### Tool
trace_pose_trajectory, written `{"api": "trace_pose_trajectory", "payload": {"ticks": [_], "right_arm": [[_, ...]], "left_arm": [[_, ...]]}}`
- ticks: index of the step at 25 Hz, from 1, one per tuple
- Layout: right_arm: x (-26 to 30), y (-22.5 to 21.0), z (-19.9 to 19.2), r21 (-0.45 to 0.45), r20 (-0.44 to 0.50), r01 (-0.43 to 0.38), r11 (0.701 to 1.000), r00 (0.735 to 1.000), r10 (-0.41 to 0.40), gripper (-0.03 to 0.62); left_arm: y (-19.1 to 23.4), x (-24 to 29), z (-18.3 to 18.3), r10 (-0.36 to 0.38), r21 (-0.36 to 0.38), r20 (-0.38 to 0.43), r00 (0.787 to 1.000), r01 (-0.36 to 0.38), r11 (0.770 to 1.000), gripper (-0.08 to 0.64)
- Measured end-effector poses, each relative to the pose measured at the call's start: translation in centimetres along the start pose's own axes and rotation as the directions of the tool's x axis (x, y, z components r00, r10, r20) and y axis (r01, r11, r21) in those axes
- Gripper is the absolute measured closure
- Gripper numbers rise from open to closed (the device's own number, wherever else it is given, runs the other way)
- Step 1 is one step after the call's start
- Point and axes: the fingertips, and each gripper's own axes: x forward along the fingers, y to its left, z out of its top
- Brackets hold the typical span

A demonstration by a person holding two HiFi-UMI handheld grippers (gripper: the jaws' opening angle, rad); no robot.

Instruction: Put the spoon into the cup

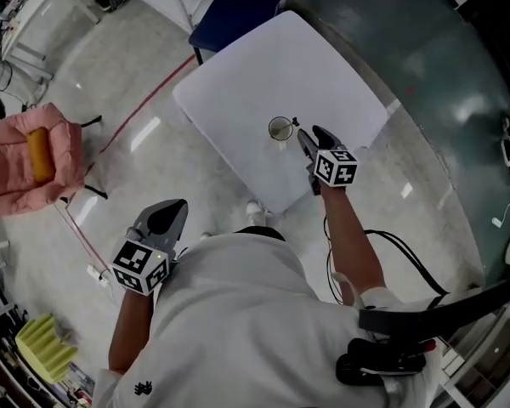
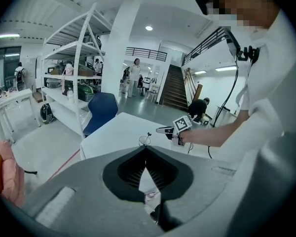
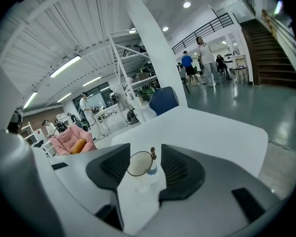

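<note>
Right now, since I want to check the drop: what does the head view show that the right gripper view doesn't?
Only the head view: the left claw, held low over the floor beside the person.
Only the right gripper view: the right claw seen from behind, jaws apart and gripping nothing, with shelves and people far behind.
Both: the cup on the white table with the spoon standing in it, and the pink chair.
</note>
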Motion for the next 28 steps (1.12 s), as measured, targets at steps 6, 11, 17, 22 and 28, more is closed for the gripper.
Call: {"api": "trace_pose_trajectory", "payload": {"ticks": [6,11,17,22,28], "right_arm": [[-5.4,4.5,-1.1,-0.026,-0.016,0.039,0.999,0.999,-0.039,0.553],[-8.0,11.6,-3.1,-0.045,-0.040,0.008,0.999,0.999,-0.010,0.583],[-11.4,21.9,-6.0,-0.071,-0.029,-0.045,0.996,0.999,0.043,0.583],[-13.4,27.6,-7.2,-0.090,-0.012,-0.066,0.994,0.998,0.065,0.584],[-15.3,34.2,-9.3,-0.120,-0.016,-0.101,0.988,0.995,0.100,0.584]], "left_arm": [[-0.1,-2.9,0.2,-0.064,0.020,0.067,0.996,0.062,0.998,0.551],[-0.1,-6.3,-1.5,-0.121,0.056,0.089,0.989,0.116,0.992,0.551],[0.3,-12.1,-6.5,-0.164,0.064,0.095,0.982,0.158,0.985,0.551],[0.7,-15.3,-8.9,-0.193,0.071,0.096,0.977,0.187,0.980,0.551],[0.7,-18.6,-11.8,-0.229,0.079,0.105,0.968,0.222,0.972,0.551]]}}
